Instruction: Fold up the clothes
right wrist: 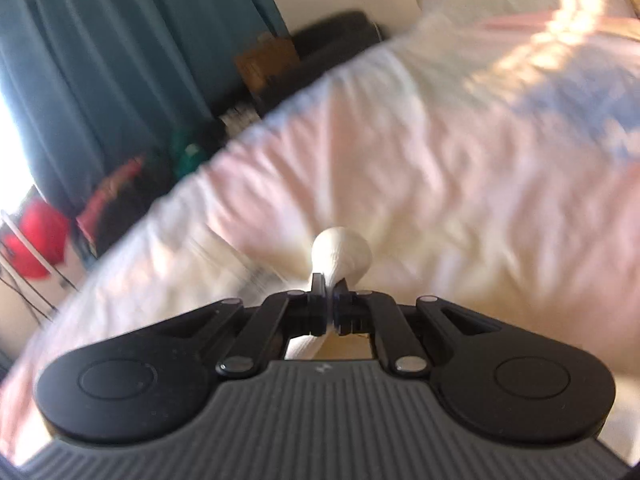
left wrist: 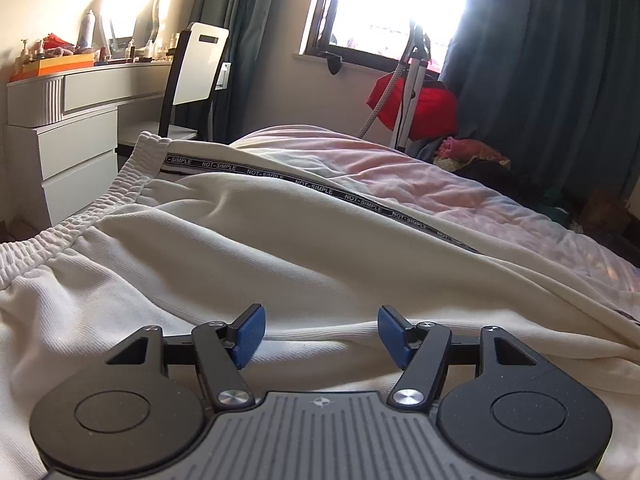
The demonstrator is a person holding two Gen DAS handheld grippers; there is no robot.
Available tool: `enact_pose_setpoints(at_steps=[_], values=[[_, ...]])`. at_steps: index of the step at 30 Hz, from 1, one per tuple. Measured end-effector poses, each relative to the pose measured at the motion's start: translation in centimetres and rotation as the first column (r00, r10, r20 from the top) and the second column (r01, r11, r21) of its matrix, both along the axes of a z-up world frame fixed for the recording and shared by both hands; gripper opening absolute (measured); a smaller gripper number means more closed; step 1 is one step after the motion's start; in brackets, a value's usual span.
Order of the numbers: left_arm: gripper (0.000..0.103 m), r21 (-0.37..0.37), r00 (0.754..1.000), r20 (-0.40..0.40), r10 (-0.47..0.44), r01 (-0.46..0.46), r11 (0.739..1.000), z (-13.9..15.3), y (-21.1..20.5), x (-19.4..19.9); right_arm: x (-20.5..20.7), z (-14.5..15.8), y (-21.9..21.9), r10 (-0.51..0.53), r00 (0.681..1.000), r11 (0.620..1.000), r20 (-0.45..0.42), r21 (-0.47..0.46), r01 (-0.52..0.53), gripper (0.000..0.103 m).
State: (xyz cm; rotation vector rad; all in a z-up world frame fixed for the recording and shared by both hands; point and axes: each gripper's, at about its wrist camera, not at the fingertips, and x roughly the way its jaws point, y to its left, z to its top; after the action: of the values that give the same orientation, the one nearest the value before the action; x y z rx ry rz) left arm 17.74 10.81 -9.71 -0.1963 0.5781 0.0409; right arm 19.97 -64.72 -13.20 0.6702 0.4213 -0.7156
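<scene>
Cream-white trousers (left wrist: 248,232) lie spread on the bed, their elastic waistband (left wrist: 80,220) at the left and a black lettered side stripe (left wrist: 312,186) running off to the right. My left gripper (left wrist: 320,316) stands open just above the cloth, with nothing between its blue pads (left wrist: 252,332). In the blurred right wrist view, my right gripper (right wrist: 330,284) is shut on a bunched tuft of white trouser fabric (right wrist: 340,250) that sticks out past the fingertips, above the pale pink bed cover (right wrist: 440,168).
A white dresser (left wrist: 68,128) crowded with bottles and a chair (left wrist: 196,72) stand left of the bed. Beyond the bed edge are a bright window (left wrist: 400,0), dark teal curtains (left wrist: 552,60), a red item on a stand (left wrist: 416,108) and clutter on the floor (right wrist: 120,196).
</scene>
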Motion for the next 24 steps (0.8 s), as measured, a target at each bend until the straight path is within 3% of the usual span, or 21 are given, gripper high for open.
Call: enact_pose_setpoints(at_steps=[6,8,10,11,13,16,24], values=[[0.068,-0.008,1.0,-0.015,0.004,-0.004,1.0,0.7,0.0,-0.3,-1.0,0.3,1.8,0.041,0.998,0.999,-0.057,0.006,-0.04,0.011],[0.069,-0.001,1.0,-0.008,-0.004,0.004,1.0,1.1,-0.2,-0.7,-1.7,2.0,3.2,0.072,0.992,0.997,-0.107,-0.006,-0.073,0.025],[0.07,-0.002,1.0,-0.006,-0.021,0.021,1.0,1.4,-0.5,-1.3,-2.5,3.3,4.0,0.107,0.991,0.994,-0.078,-0.014,-0.109,0.076],[0.073,-0.012,0.999,-0.005,-0.041,0.041,0.999,1.6,-0.7,-1.7,-3.0,4.0,4.6,0.125,0.991,0.992,-0.055,-0.019,-0.126,0.091],[0.077,-0.022,0.996,0.006,-0.088,0.088,0.996,2.0,-1.1,-2.8,-4.0,5.4,6.0,0.164,0.986,0.985,-0.042,-0.036,-0.166,0.089],[0.079,0.025,0.99,0.03,-0.141,0.141,0.99,2.7,-2.1,-4.7,-5.3,7.7,8.8,0.241,0.969,0.967,-0.05,-0.068,-0.244,0.089],[0.093,0.107,0.983,0.081,-0.164,0.155,0.982,4.5,-2.6,-8.6,-10.0,12.9,18.4,0.438,0.897,0.88,-0.06,-0.173,-0.442,0.089]])
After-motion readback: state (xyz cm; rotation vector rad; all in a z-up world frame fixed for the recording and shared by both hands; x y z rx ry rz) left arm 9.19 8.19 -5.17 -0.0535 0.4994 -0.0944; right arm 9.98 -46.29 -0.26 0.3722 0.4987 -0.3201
